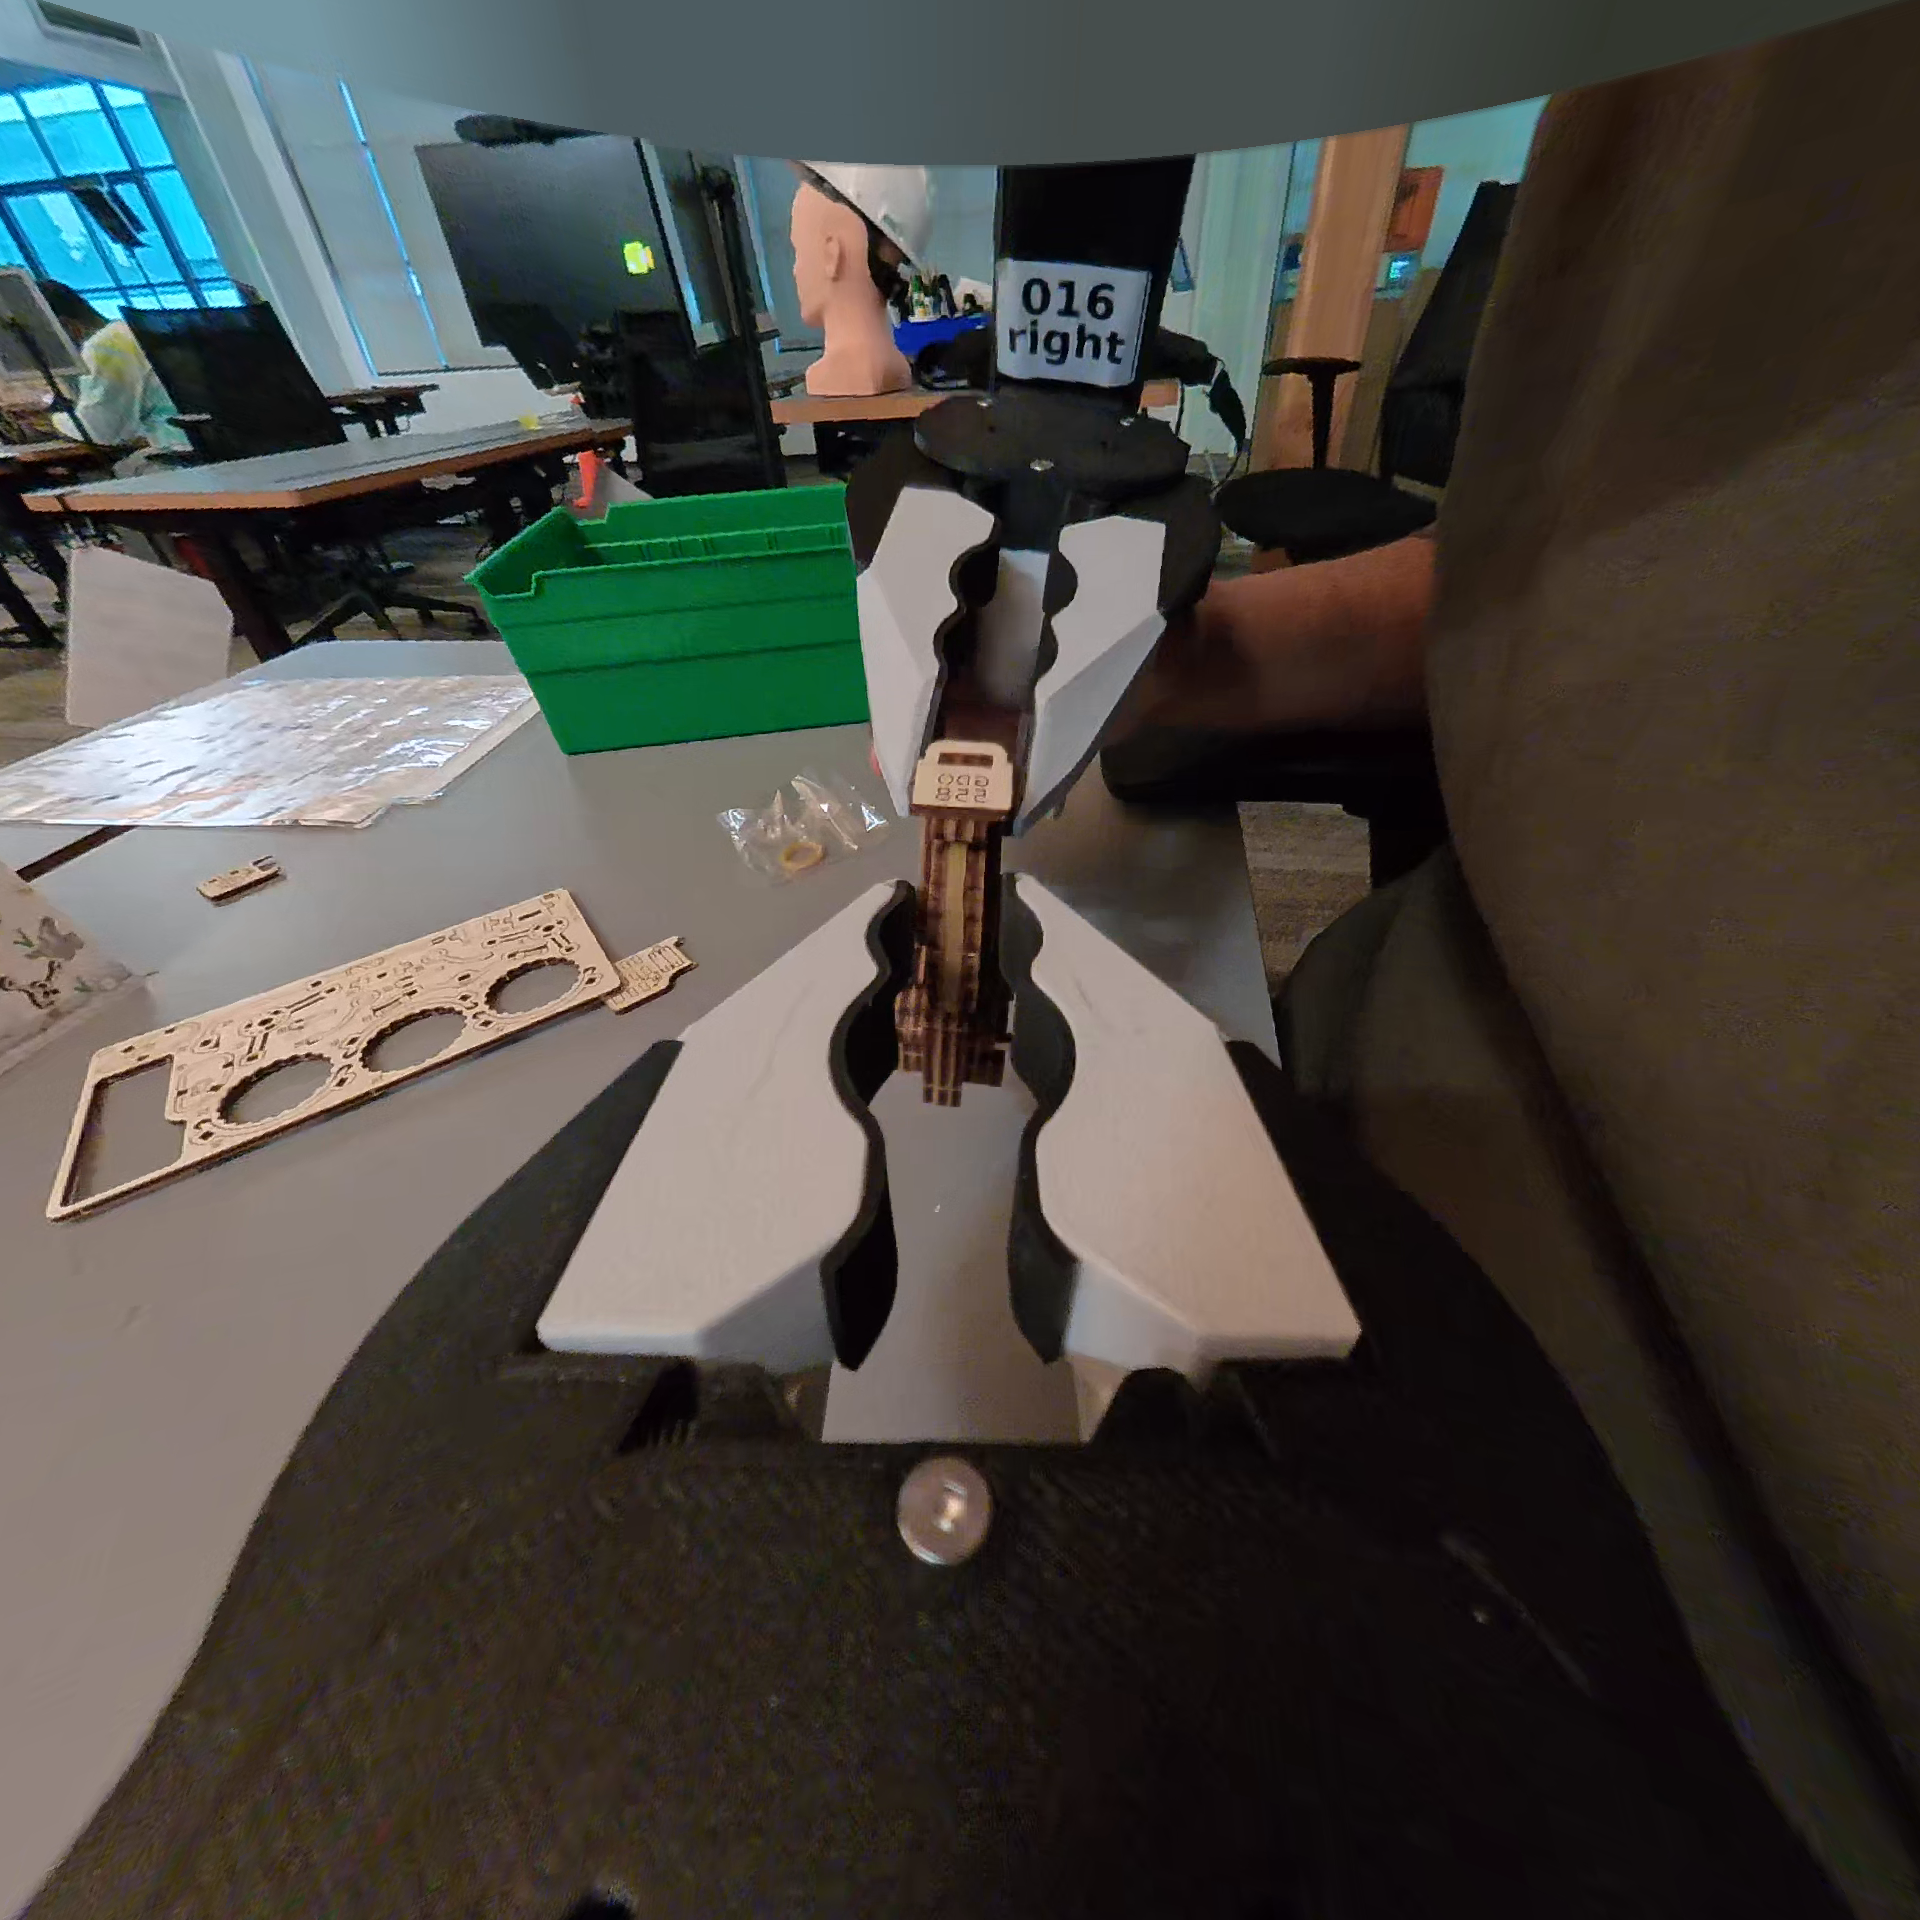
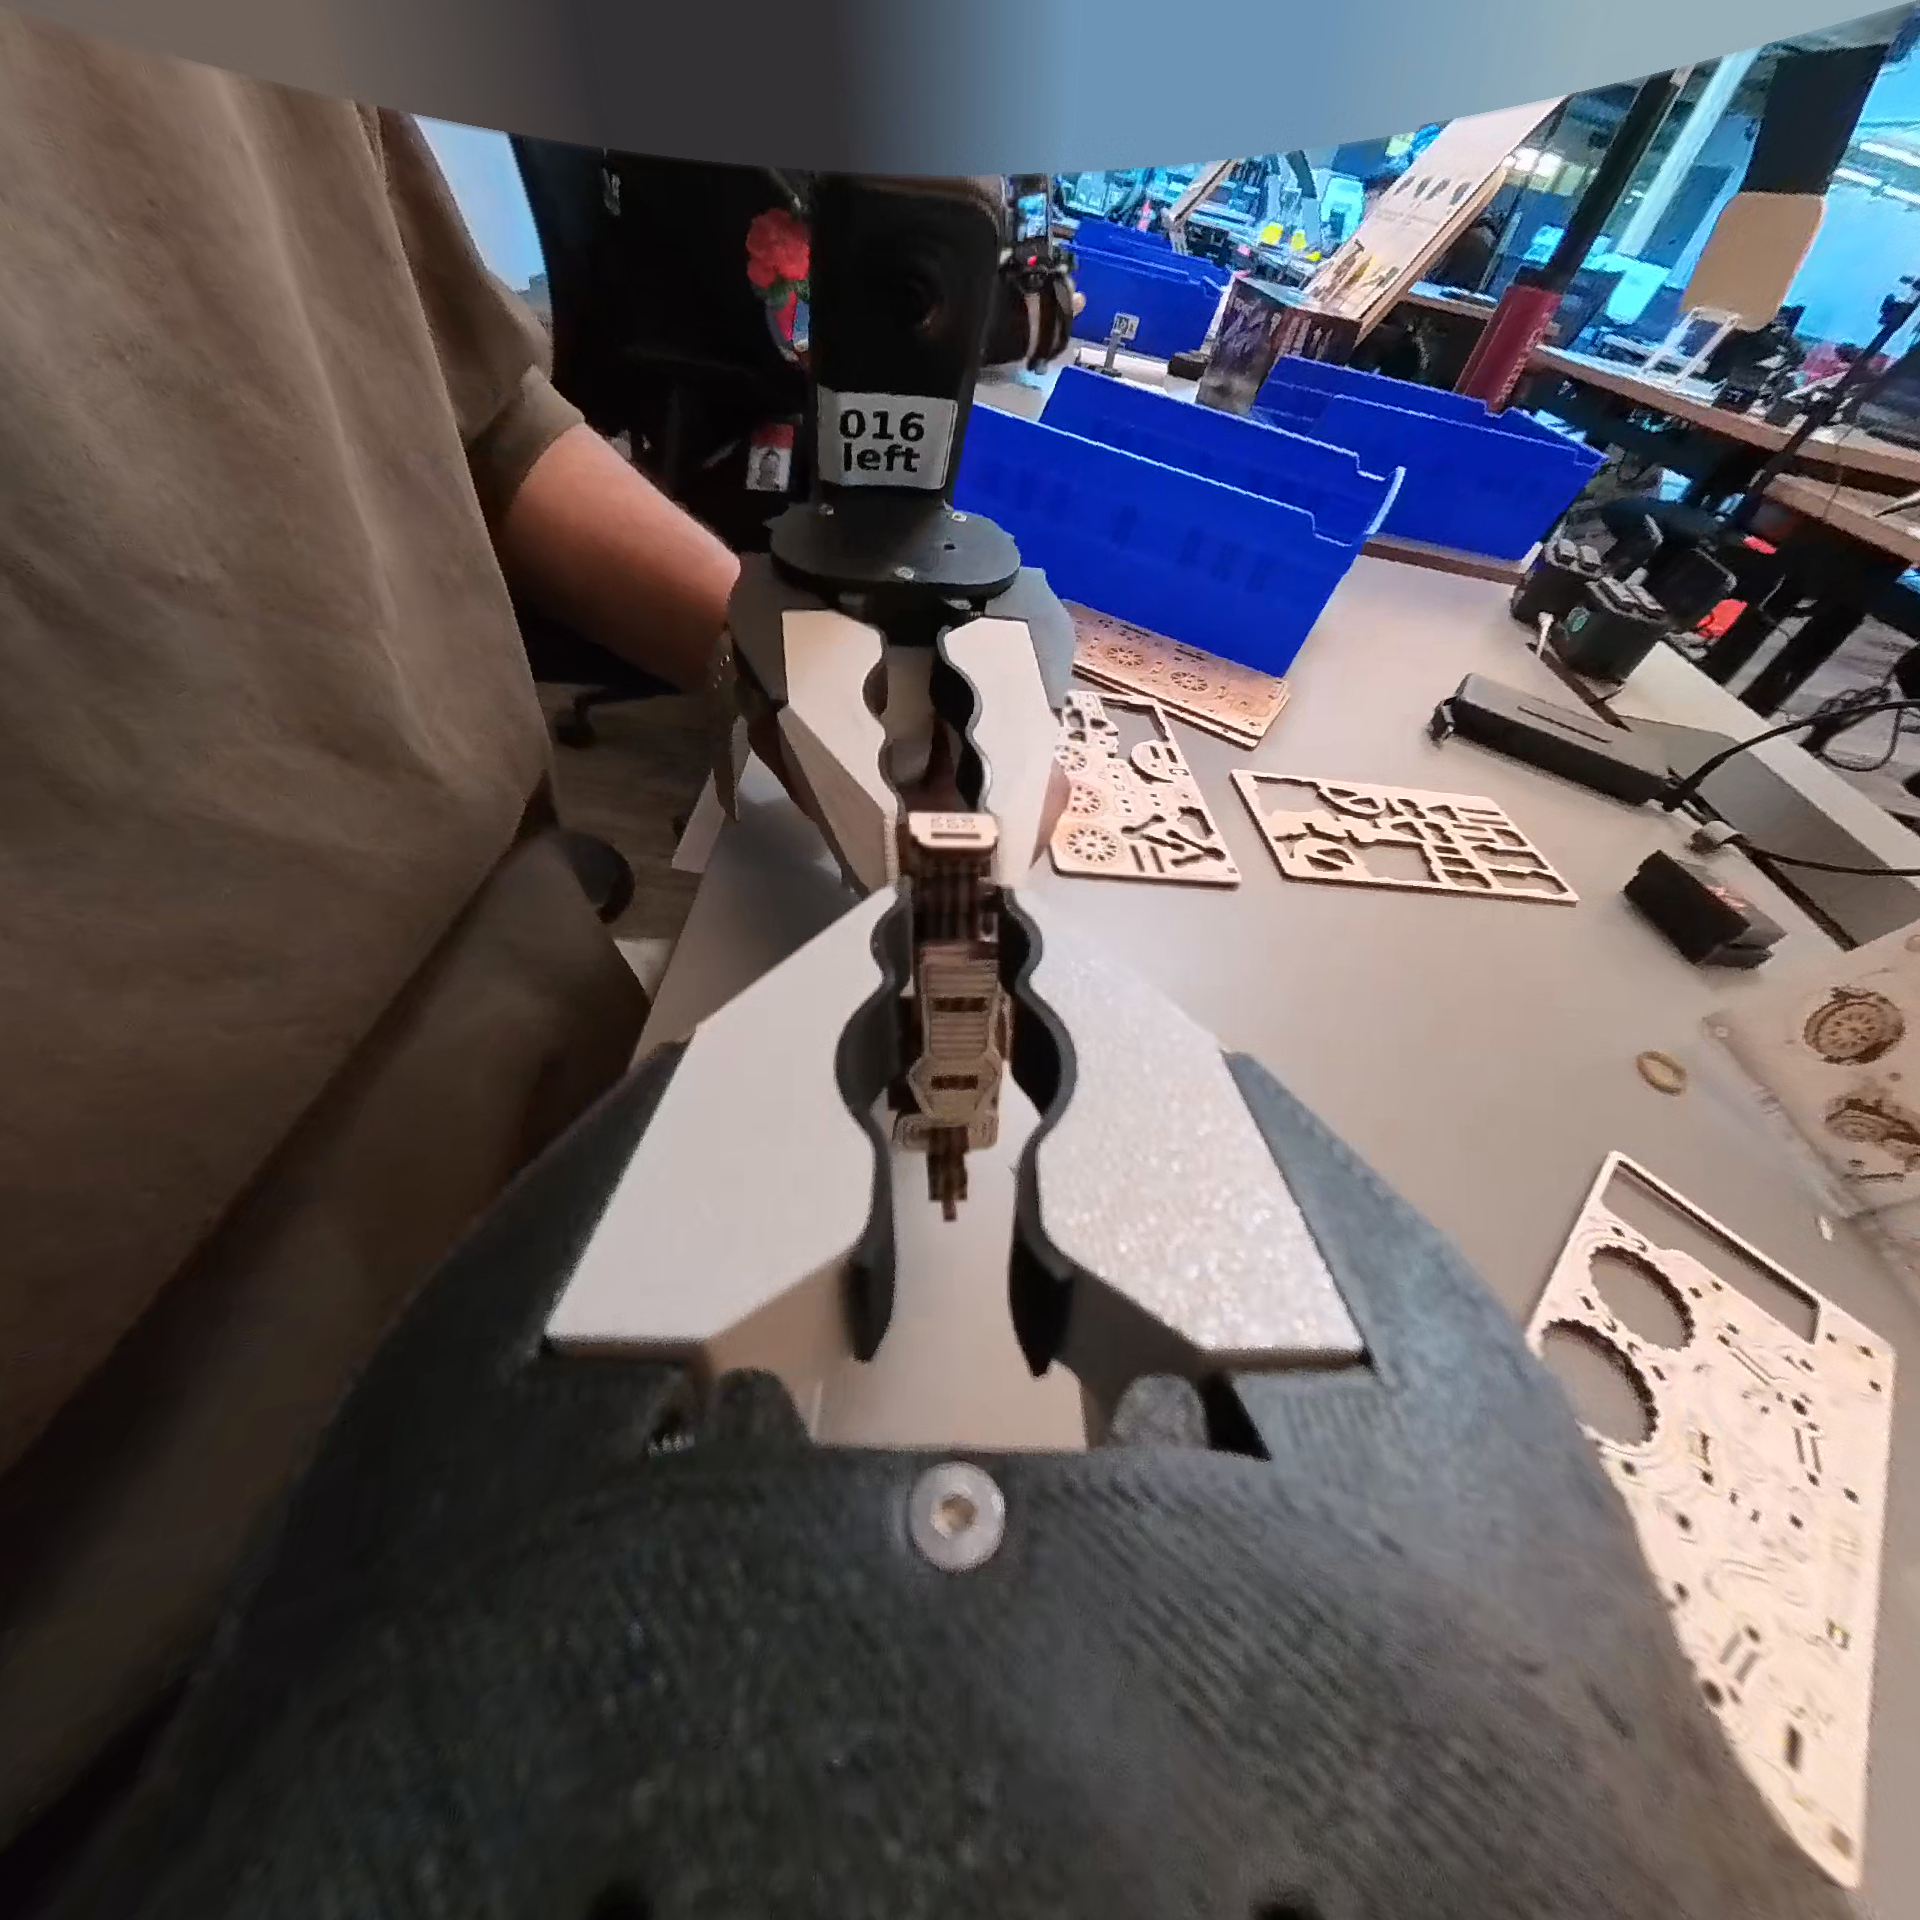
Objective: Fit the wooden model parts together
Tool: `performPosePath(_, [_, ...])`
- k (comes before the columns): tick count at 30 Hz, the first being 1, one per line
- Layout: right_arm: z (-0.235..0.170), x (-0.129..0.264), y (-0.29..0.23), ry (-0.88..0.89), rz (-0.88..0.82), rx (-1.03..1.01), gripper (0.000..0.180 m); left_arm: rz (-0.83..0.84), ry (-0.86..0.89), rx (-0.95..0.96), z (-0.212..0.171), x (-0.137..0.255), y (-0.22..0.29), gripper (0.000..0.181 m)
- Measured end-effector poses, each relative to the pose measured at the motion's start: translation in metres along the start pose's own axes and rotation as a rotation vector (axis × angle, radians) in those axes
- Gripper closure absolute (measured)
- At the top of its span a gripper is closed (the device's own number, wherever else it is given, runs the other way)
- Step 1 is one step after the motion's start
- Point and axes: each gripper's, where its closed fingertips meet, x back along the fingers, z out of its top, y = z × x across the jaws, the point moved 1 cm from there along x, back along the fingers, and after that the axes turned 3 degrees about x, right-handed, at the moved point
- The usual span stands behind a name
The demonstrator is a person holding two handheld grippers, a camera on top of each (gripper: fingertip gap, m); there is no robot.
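A small layered wooden model (image 1: 951, 966) hangs above the grey table (image 1: 582, 831), held between my two grippers, which face each other. My left gripper (image 1: 958, 899) is shut on its near end. My right gripper (image 1: 964, 810) comes in from above and is shut on the far end, just behind a small pale wooden plate (image 1: 961, 784). In the right wrist view my right gripper (image 2: 951, 899) closes on the model (image 2: 951, 1039), and my left gripper (image 2: 961, 868) grips its far end.
A green bin (image 1: 675, 623), a punched-out wooden sheet (image 1: 332, 1049), a small plastic bag (image 1: 800, 831) and a foil sheet (image 1: 260, 748) lie to the left. Blue bins (image 2: 1164, 530), more wooden sheets (image 2: 1403, 836) and black devices (image 2: 1704, 914) lie beyond. A person's torso is close by. Less than 4 cm separates the two grippers' tips.
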Motion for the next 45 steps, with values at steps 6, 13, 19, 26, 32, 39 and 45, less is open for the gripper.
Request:
performPosePath(6, [0.002, 0.000, 0.013, 0.045, -0.062, -0.089, 0.153, 0.061, -0.013, 0.038, -0.002, -0.001, -0.011, 0.167])
performPosePath(13, [0.012, 0.016, 0.043, 0.171, -0.201, -0.230, 0.128, 0.101, 0.107, 0.251, 0.010, 0.007, -0.031, 0.167])
performPosePath(19, [0.008, 0.015, 0.038, 0.143, -0.164, -0.212, 0.139, 0.049, 0.171, 0.243, 0.019, 0.016, -0.030, 0.167])
performPosePath(26, [0.010, 0.007, 0.019, 0.091, -0.068, -0.170, 0.154, 0.039, 0.097, 0.045, 0.012, 0.012, -0.017, 0.167])
performPosePath(32, [0.005, 0.006, 0.009, -0.017, -0.049, -0.021, 0.161, -0.002, 0.019, -0.053, 0.002, 0.006, -0.004, 0.167])
performPosePath(39, [-0.007, 0.001, -0.002, -0.133, -0.028, 0.117, 0.163, -0.017, -0.044, -0.108, -0.008, 0.002, 0.002, 0.167])
performPosePath(45, [-0.011, -0.001, -0.006, -0.163, -0.014, 0.139, 0.167, -0.025, -0.058, -0.115, -0.010, 0.001, 0.005, 0.167])
